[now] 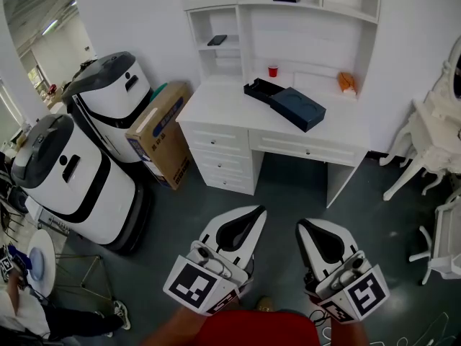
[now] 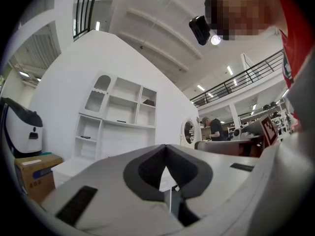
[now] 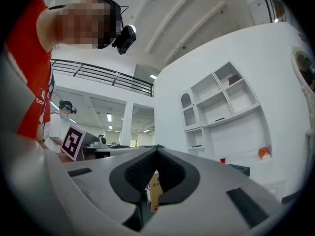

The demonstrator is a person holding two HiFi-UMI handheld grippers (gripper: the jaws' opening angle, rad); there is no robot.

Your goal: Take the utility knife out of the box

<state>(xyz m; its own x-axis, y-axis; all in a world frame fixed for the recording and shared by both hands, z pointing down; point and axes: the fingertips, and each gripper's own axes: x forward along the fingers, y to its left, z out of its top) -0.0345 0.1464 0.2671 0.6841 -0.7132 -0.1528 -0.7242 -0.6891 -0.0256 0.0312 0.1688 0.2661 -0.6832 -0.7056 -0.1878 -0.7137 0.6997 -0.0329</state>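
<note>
The left gripper and the right gripper hang low in front of the person, well apart from the white desk. In each gripper's own view the tips meet, so both tools are closed on nothing. The sliver of brown seen through the gap behind the right tips is only the far cardboard carton.

The box sits on the desktop as a shallow black tray with a dark blue lid lying against it. The utility knife itself is too small or too hidden to make out. It is presumably in the tray.

Such a knife is likely light, stiff and slim, with a smooth handle that can slip or pivot between hard pads. The safest hold is probably across the middle of the handle, flat sides to the pads, away from the blade end. The tray looks light enough to slide or lift with the knife, so one gripper may need to steady its rim
</note>
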